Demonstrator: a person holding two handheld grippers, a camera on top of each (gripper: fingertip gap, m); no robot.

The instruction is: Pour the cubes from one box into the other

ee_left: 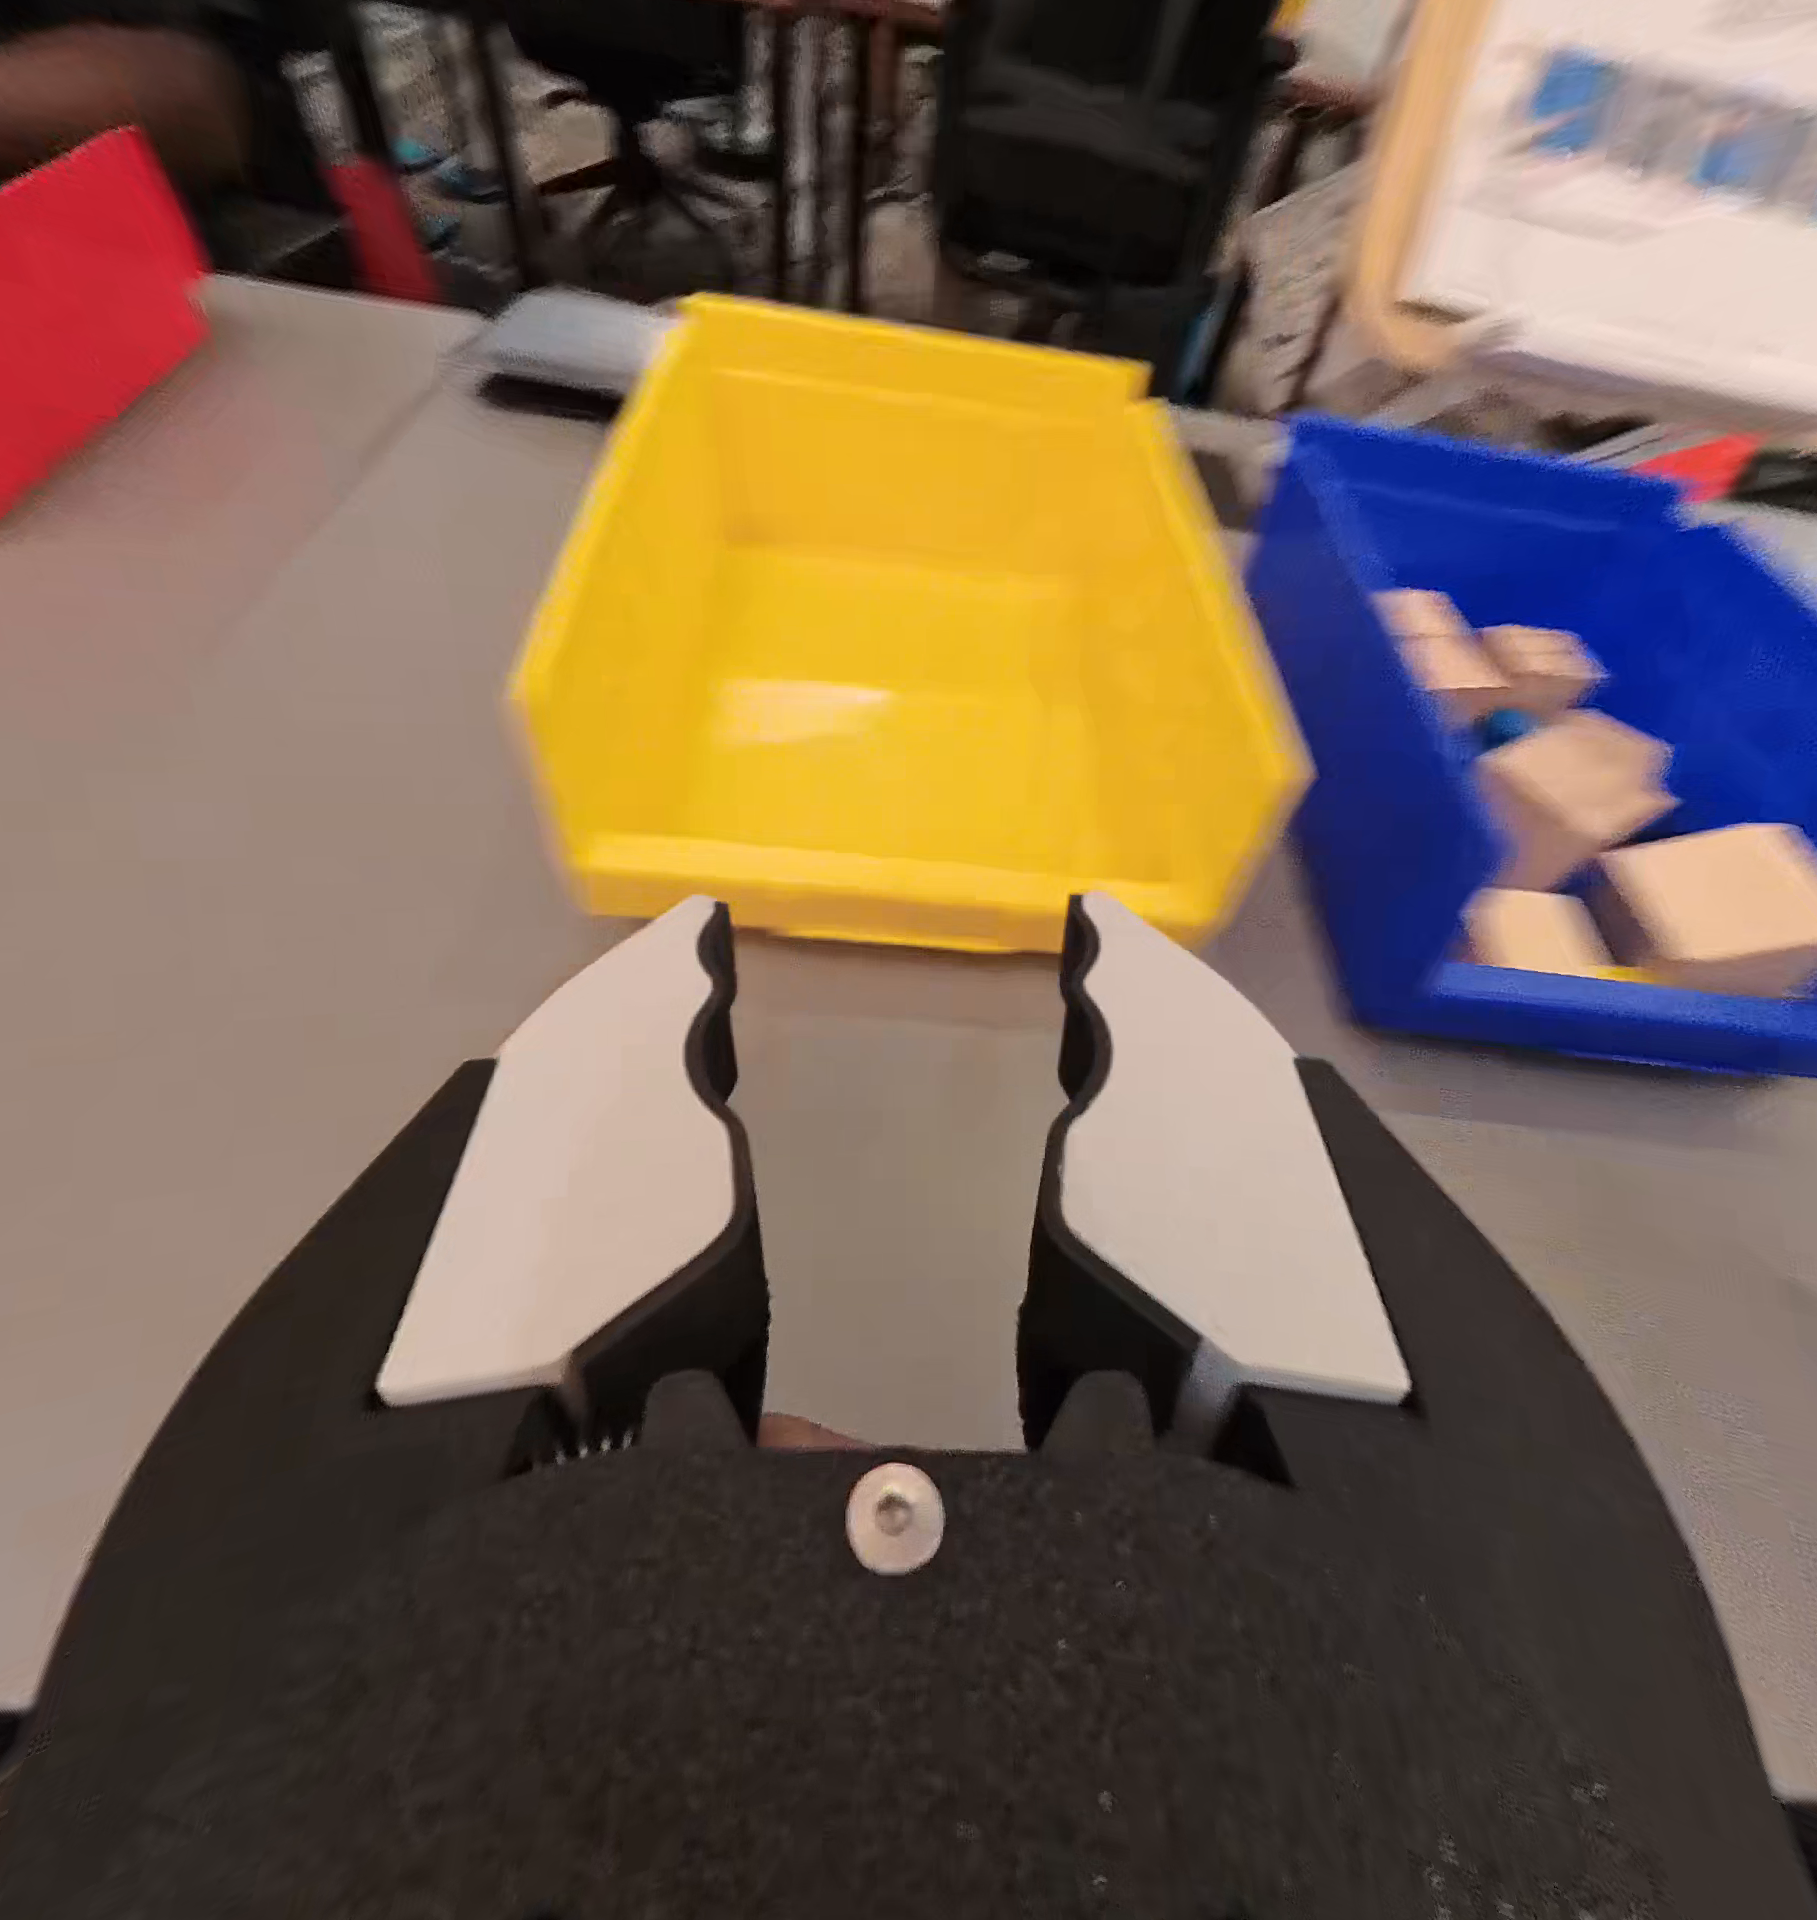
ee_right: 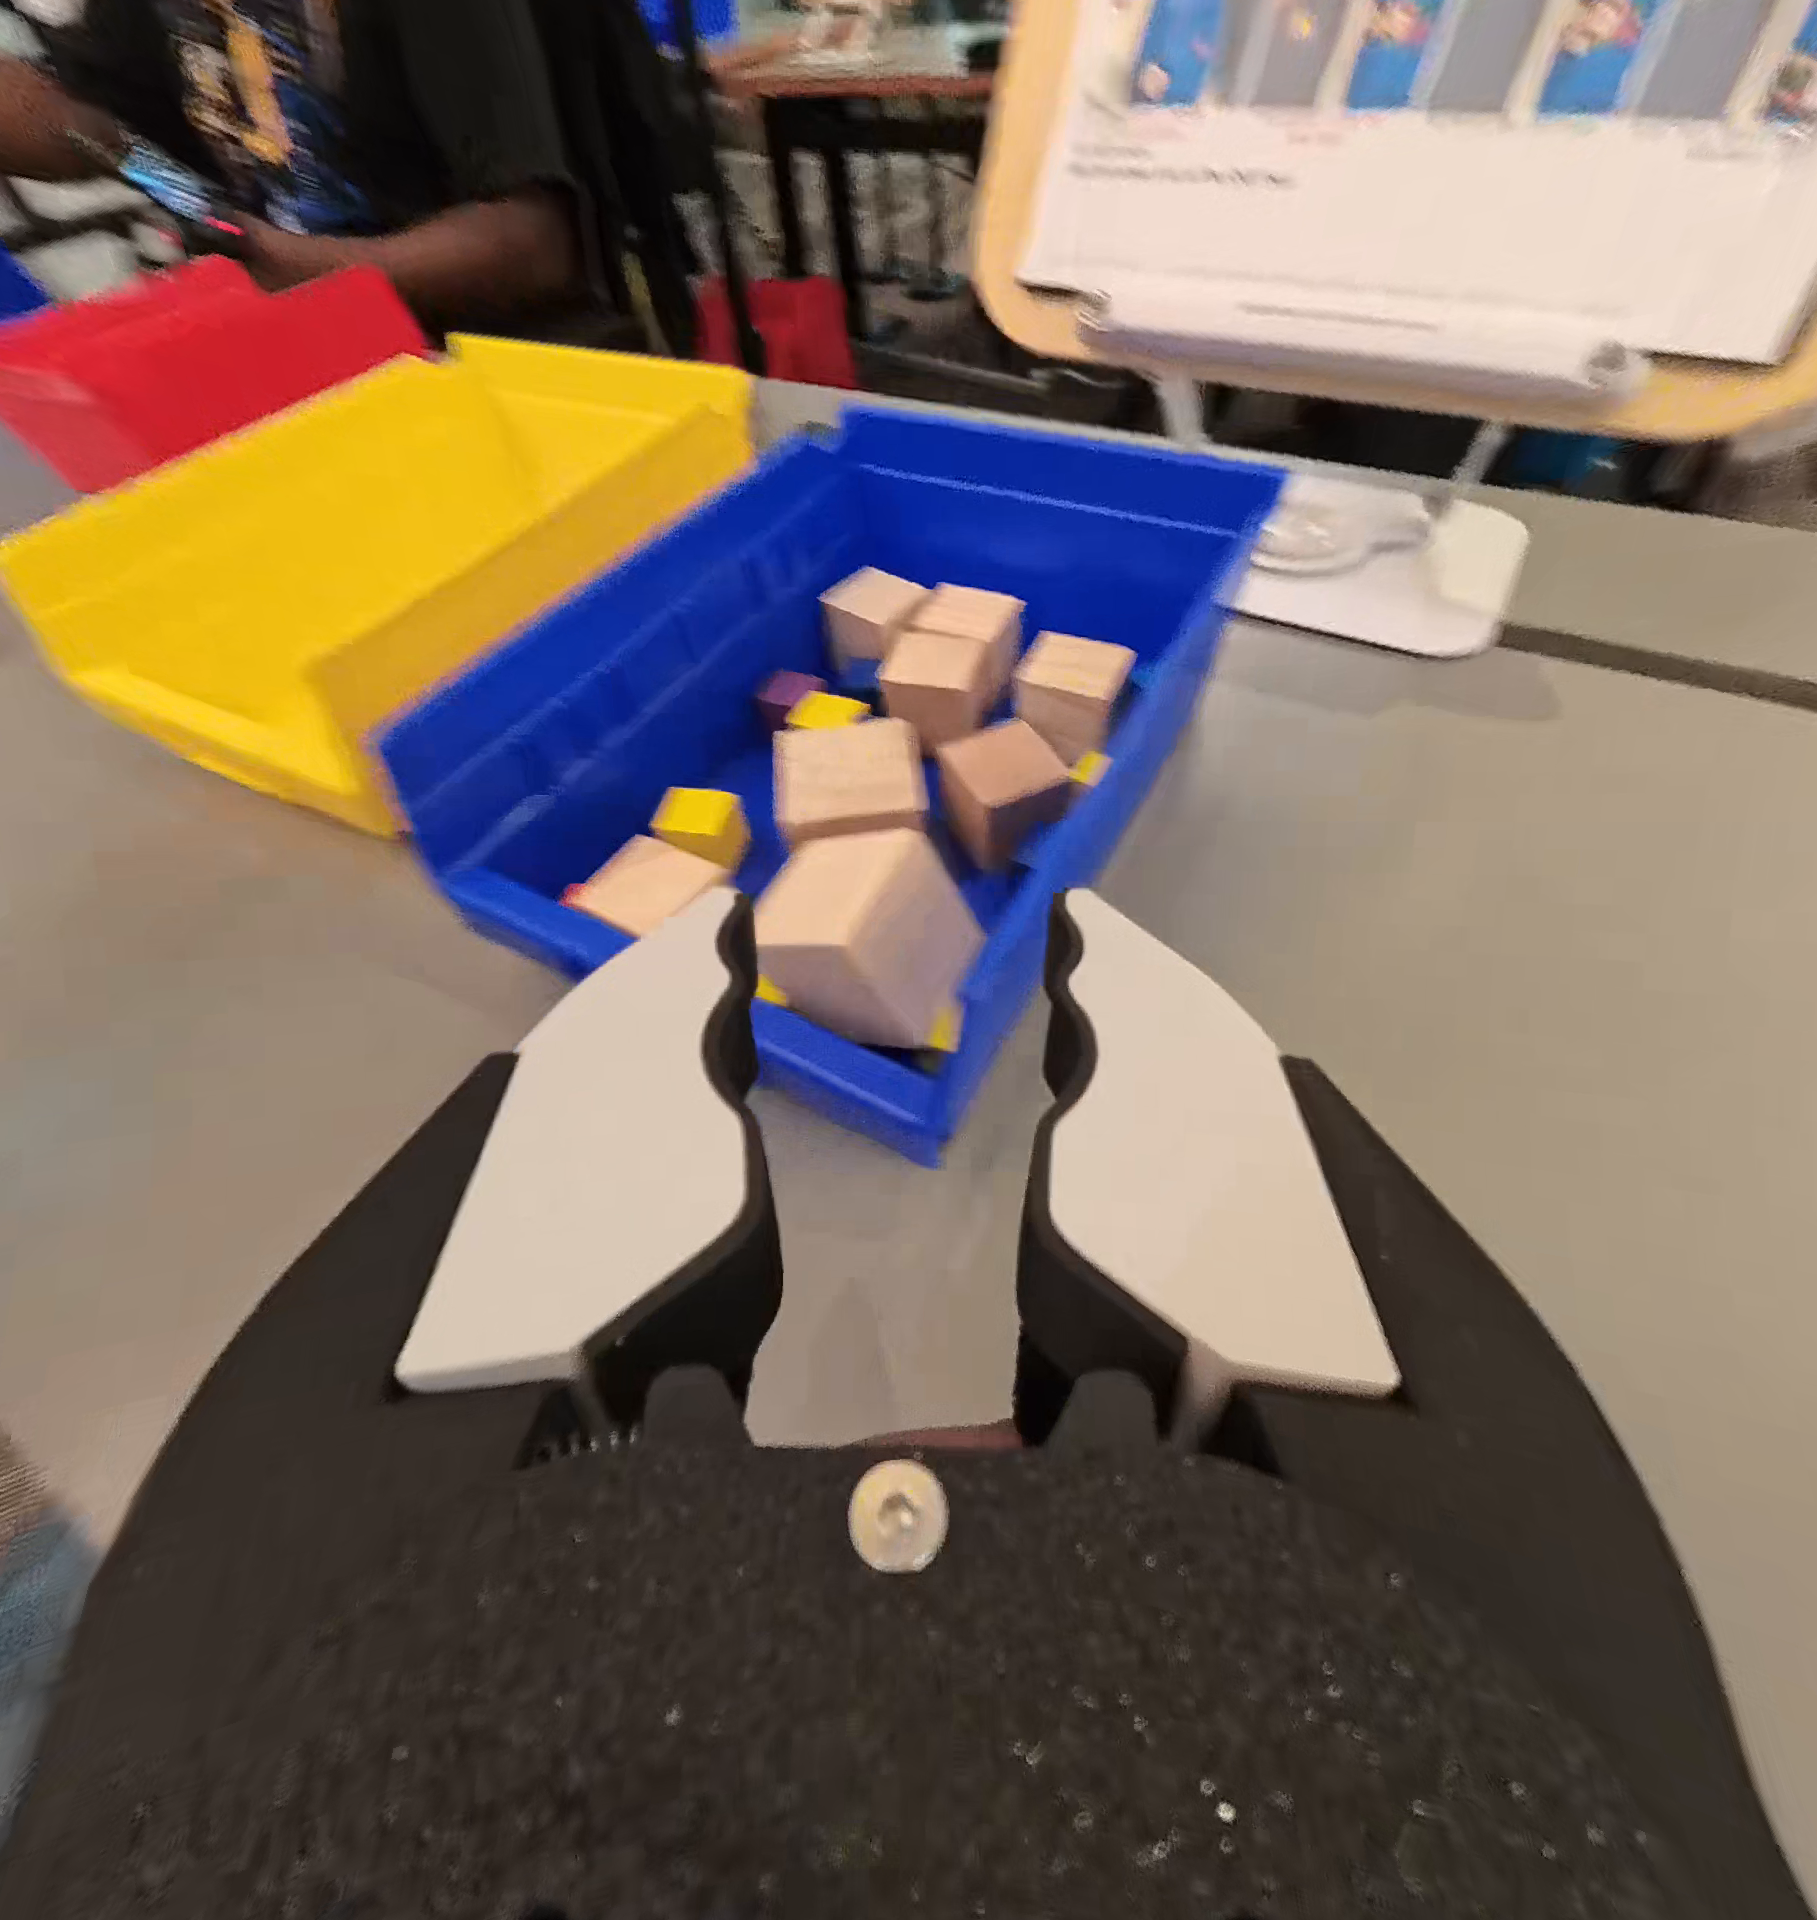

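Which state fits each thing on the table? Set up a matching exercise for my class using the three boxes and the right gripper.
Things:
1. yellow box
2. blue box
3. red box
4. right gripper

States:
A. holds wooden cubes
B. open, gripping nothing
C. empty, between two other boxes
D. farthest from the blue box

Pairs: 1-C, 2-A, 3-D, 4-B

The left gripper [ee_left: 896, 914] hangs over the counter [ee_left: 260, 935], jaws apart and empty, just short of the yellow box [ee_left: 883, 883]. The blue box [ee_left: 1403, 831] beside it holds wooden cubes [ee_left: 1569, 790]. A red box [ee_left: 62, 343] sits far left.
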